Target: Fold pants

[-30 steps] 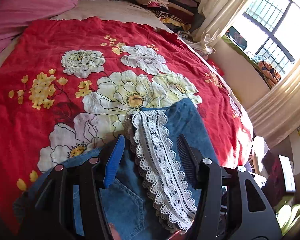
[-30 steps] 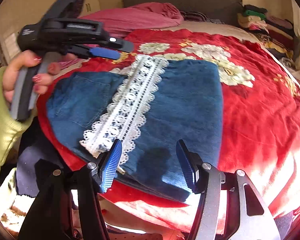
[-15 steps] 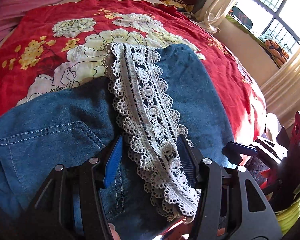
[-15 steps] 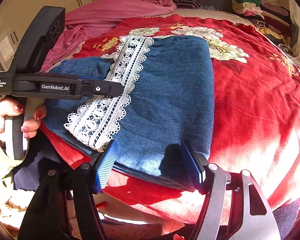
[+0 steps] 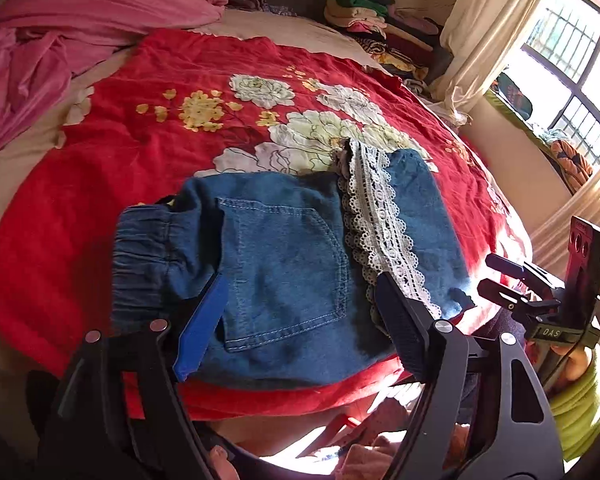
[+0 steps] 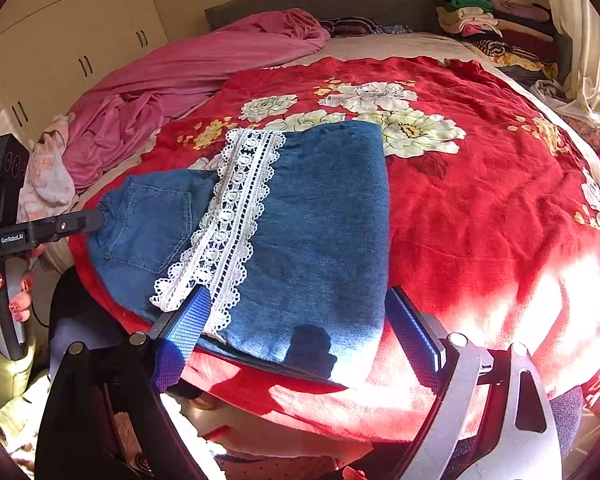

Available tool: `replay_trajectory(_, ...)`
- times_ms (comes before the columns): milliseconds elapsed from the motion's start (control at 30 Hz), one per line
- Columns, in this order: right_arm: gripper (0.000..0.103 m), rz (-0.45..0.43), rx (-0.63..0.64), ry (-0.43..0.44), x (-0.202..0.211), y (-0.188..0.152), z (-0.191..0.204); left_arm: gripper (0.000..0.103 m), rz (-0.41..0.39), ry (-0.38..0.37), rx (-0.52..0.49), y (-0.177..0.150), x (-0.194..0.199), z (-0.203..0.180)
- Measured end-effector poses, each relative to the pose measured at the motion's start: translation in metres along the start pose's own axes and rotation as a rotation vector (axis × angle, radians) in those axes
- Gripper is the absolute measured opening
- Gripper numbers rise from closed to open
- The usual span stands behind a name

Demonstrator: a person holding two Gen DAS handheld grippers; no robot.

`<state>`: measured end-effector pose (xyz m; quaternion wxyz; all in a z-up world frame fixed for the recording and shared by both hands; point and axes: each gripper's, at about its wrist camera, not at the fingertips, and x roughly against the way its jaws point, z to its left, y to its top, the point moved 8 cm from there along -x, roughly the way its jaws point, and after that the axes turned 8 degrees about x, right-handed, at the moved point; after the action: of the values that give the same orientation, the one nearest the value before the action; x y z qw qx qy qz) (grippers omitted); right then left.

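1. The pants (image 5: 292,264), blue denim with a white lace strip (image 5: 384,224), lie folded into a compact block on the red flowered bedspread (image 5: 148,148), close to the bed's near edge.
2. The left gripper (image 5: 300,320) hovers over the near edge of the pants with its jaws opening, now well apart. The back pocket (image 5: 288,272) shows in the gap between them, but the pads press on nothing.
3. Just beyond the left jaw sits the gathered elastic waistband (image 5: 148,252). The near end of the lace strip runs up and away from the tip of the right jaw.
4. The right gripper (image 6: 296,336) hangs above the near right corner of the folded pants (image 6: 312,232), its jaws opening to a wide spread. Plain denim and a dark shadow lie between them, and neither pad touches cloth.
5. The tip of that gripper's left jaw overlaps the bottom of the lace strip (image 6: 236,216) in the right wrist view. Beyond its right jaw there is only sunlit bedspread (image 6: 480,208).
6. Far ahead of both pairs of jaws, a crumpled pink sheet (image 6: 204,76) lies near the headboard and a stack of folded clothes (image 6: 484,16) sits in the far right corner.
7. In the right wrist view a hand (image 6: 4,292) with painted nails grips a handle, off to the left of the jaws.
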<state>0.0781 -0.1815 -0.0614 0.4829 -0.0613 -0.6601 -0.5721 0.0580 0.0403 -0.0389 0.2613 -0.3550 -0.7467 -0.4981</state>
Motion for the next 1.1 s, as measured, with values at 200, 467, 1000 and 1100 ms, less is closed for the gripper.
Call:
replay_trajectory(200,0.093,-0.025,0.085,0.032,-0.009,0.035,0.038,0.072,-0.008,0.061,0.061,-0.01,0.013,0.046)
replay_trajectory(467,0.095,-0.006,0.164,0.118,-0.034,0.073,0.089,0.075,0.026,0.058,0.137,-0.025,0.008,0.073)
replay_trajectory(1000,0.096,0.184,0.417,0.264,-0.127,0.116,0.173,0.078,0.072,0.031,0.129,-0.039,-0.016,0.065)
replay_trajectory(1100,0.096,0.217,0.461,0.258,-0.146,0.114,0.184,0.078,0.085,0.008,0.138,-0.041,-0.021,0.065)
